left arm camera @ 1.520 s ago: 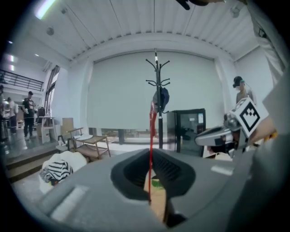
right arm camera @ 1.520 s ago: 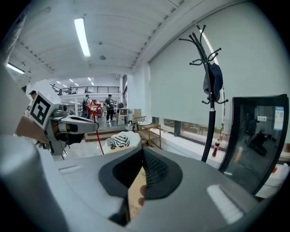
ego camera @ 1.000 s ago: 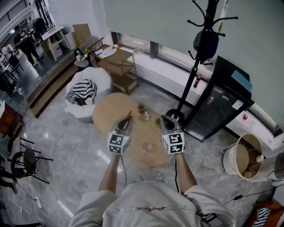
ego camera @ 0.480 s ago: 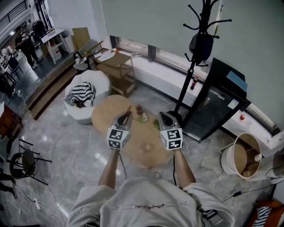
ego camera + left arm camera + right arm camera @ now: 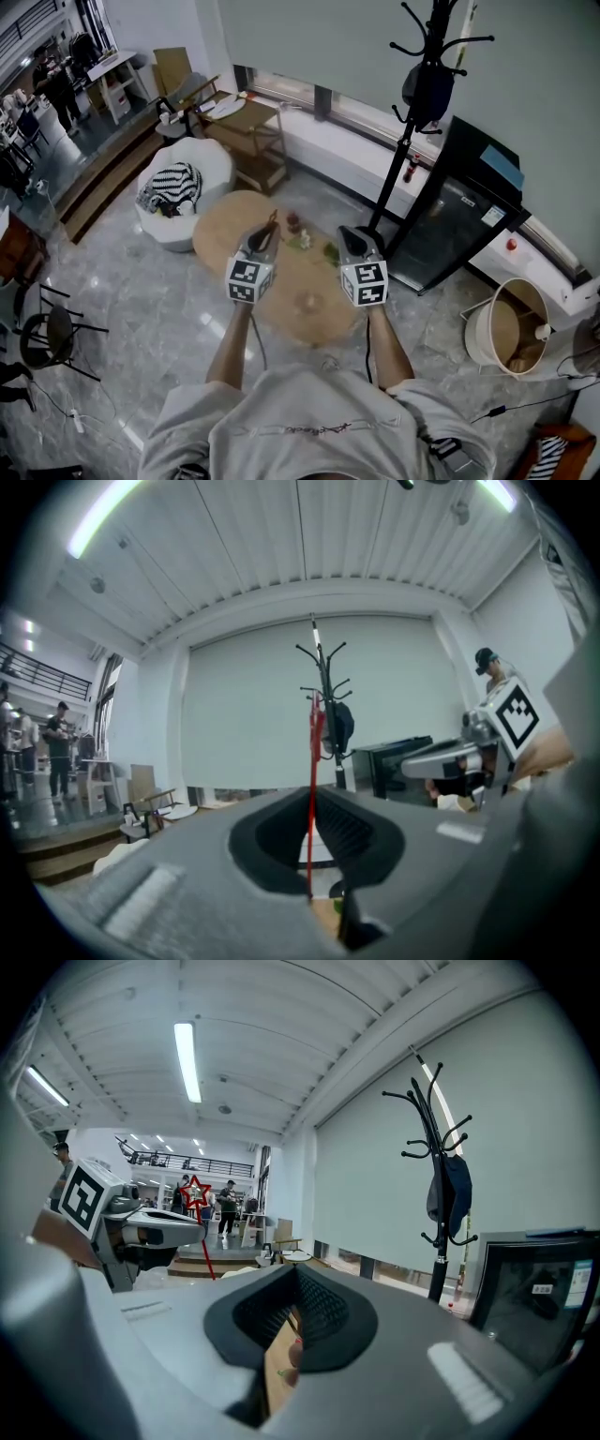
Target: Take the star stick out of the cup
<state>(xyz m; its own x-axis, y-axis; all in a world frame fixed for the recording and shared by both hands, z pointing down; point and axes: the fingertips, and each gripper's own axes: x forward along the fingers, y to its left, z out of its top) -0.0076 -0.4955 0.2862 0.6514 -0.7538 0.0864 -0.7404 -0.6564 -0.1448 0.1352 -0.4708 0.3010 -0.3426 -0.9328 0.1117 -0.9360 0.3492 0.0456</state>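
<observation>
Showing the left gripper (image 5: 267, 236) clamped on the thin red star stick (image 5: 311, 761), held upright with its star uppermost above the round wooden counter (image 5: 225, 239), while the right gripper (image 5: 347, 236) alongside has its jaws together, empty.

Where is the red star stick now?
In the left gripper view, the star stick stands upright, pinched between the left gripper's fingers, in line with the coat rack behind.
</observation>
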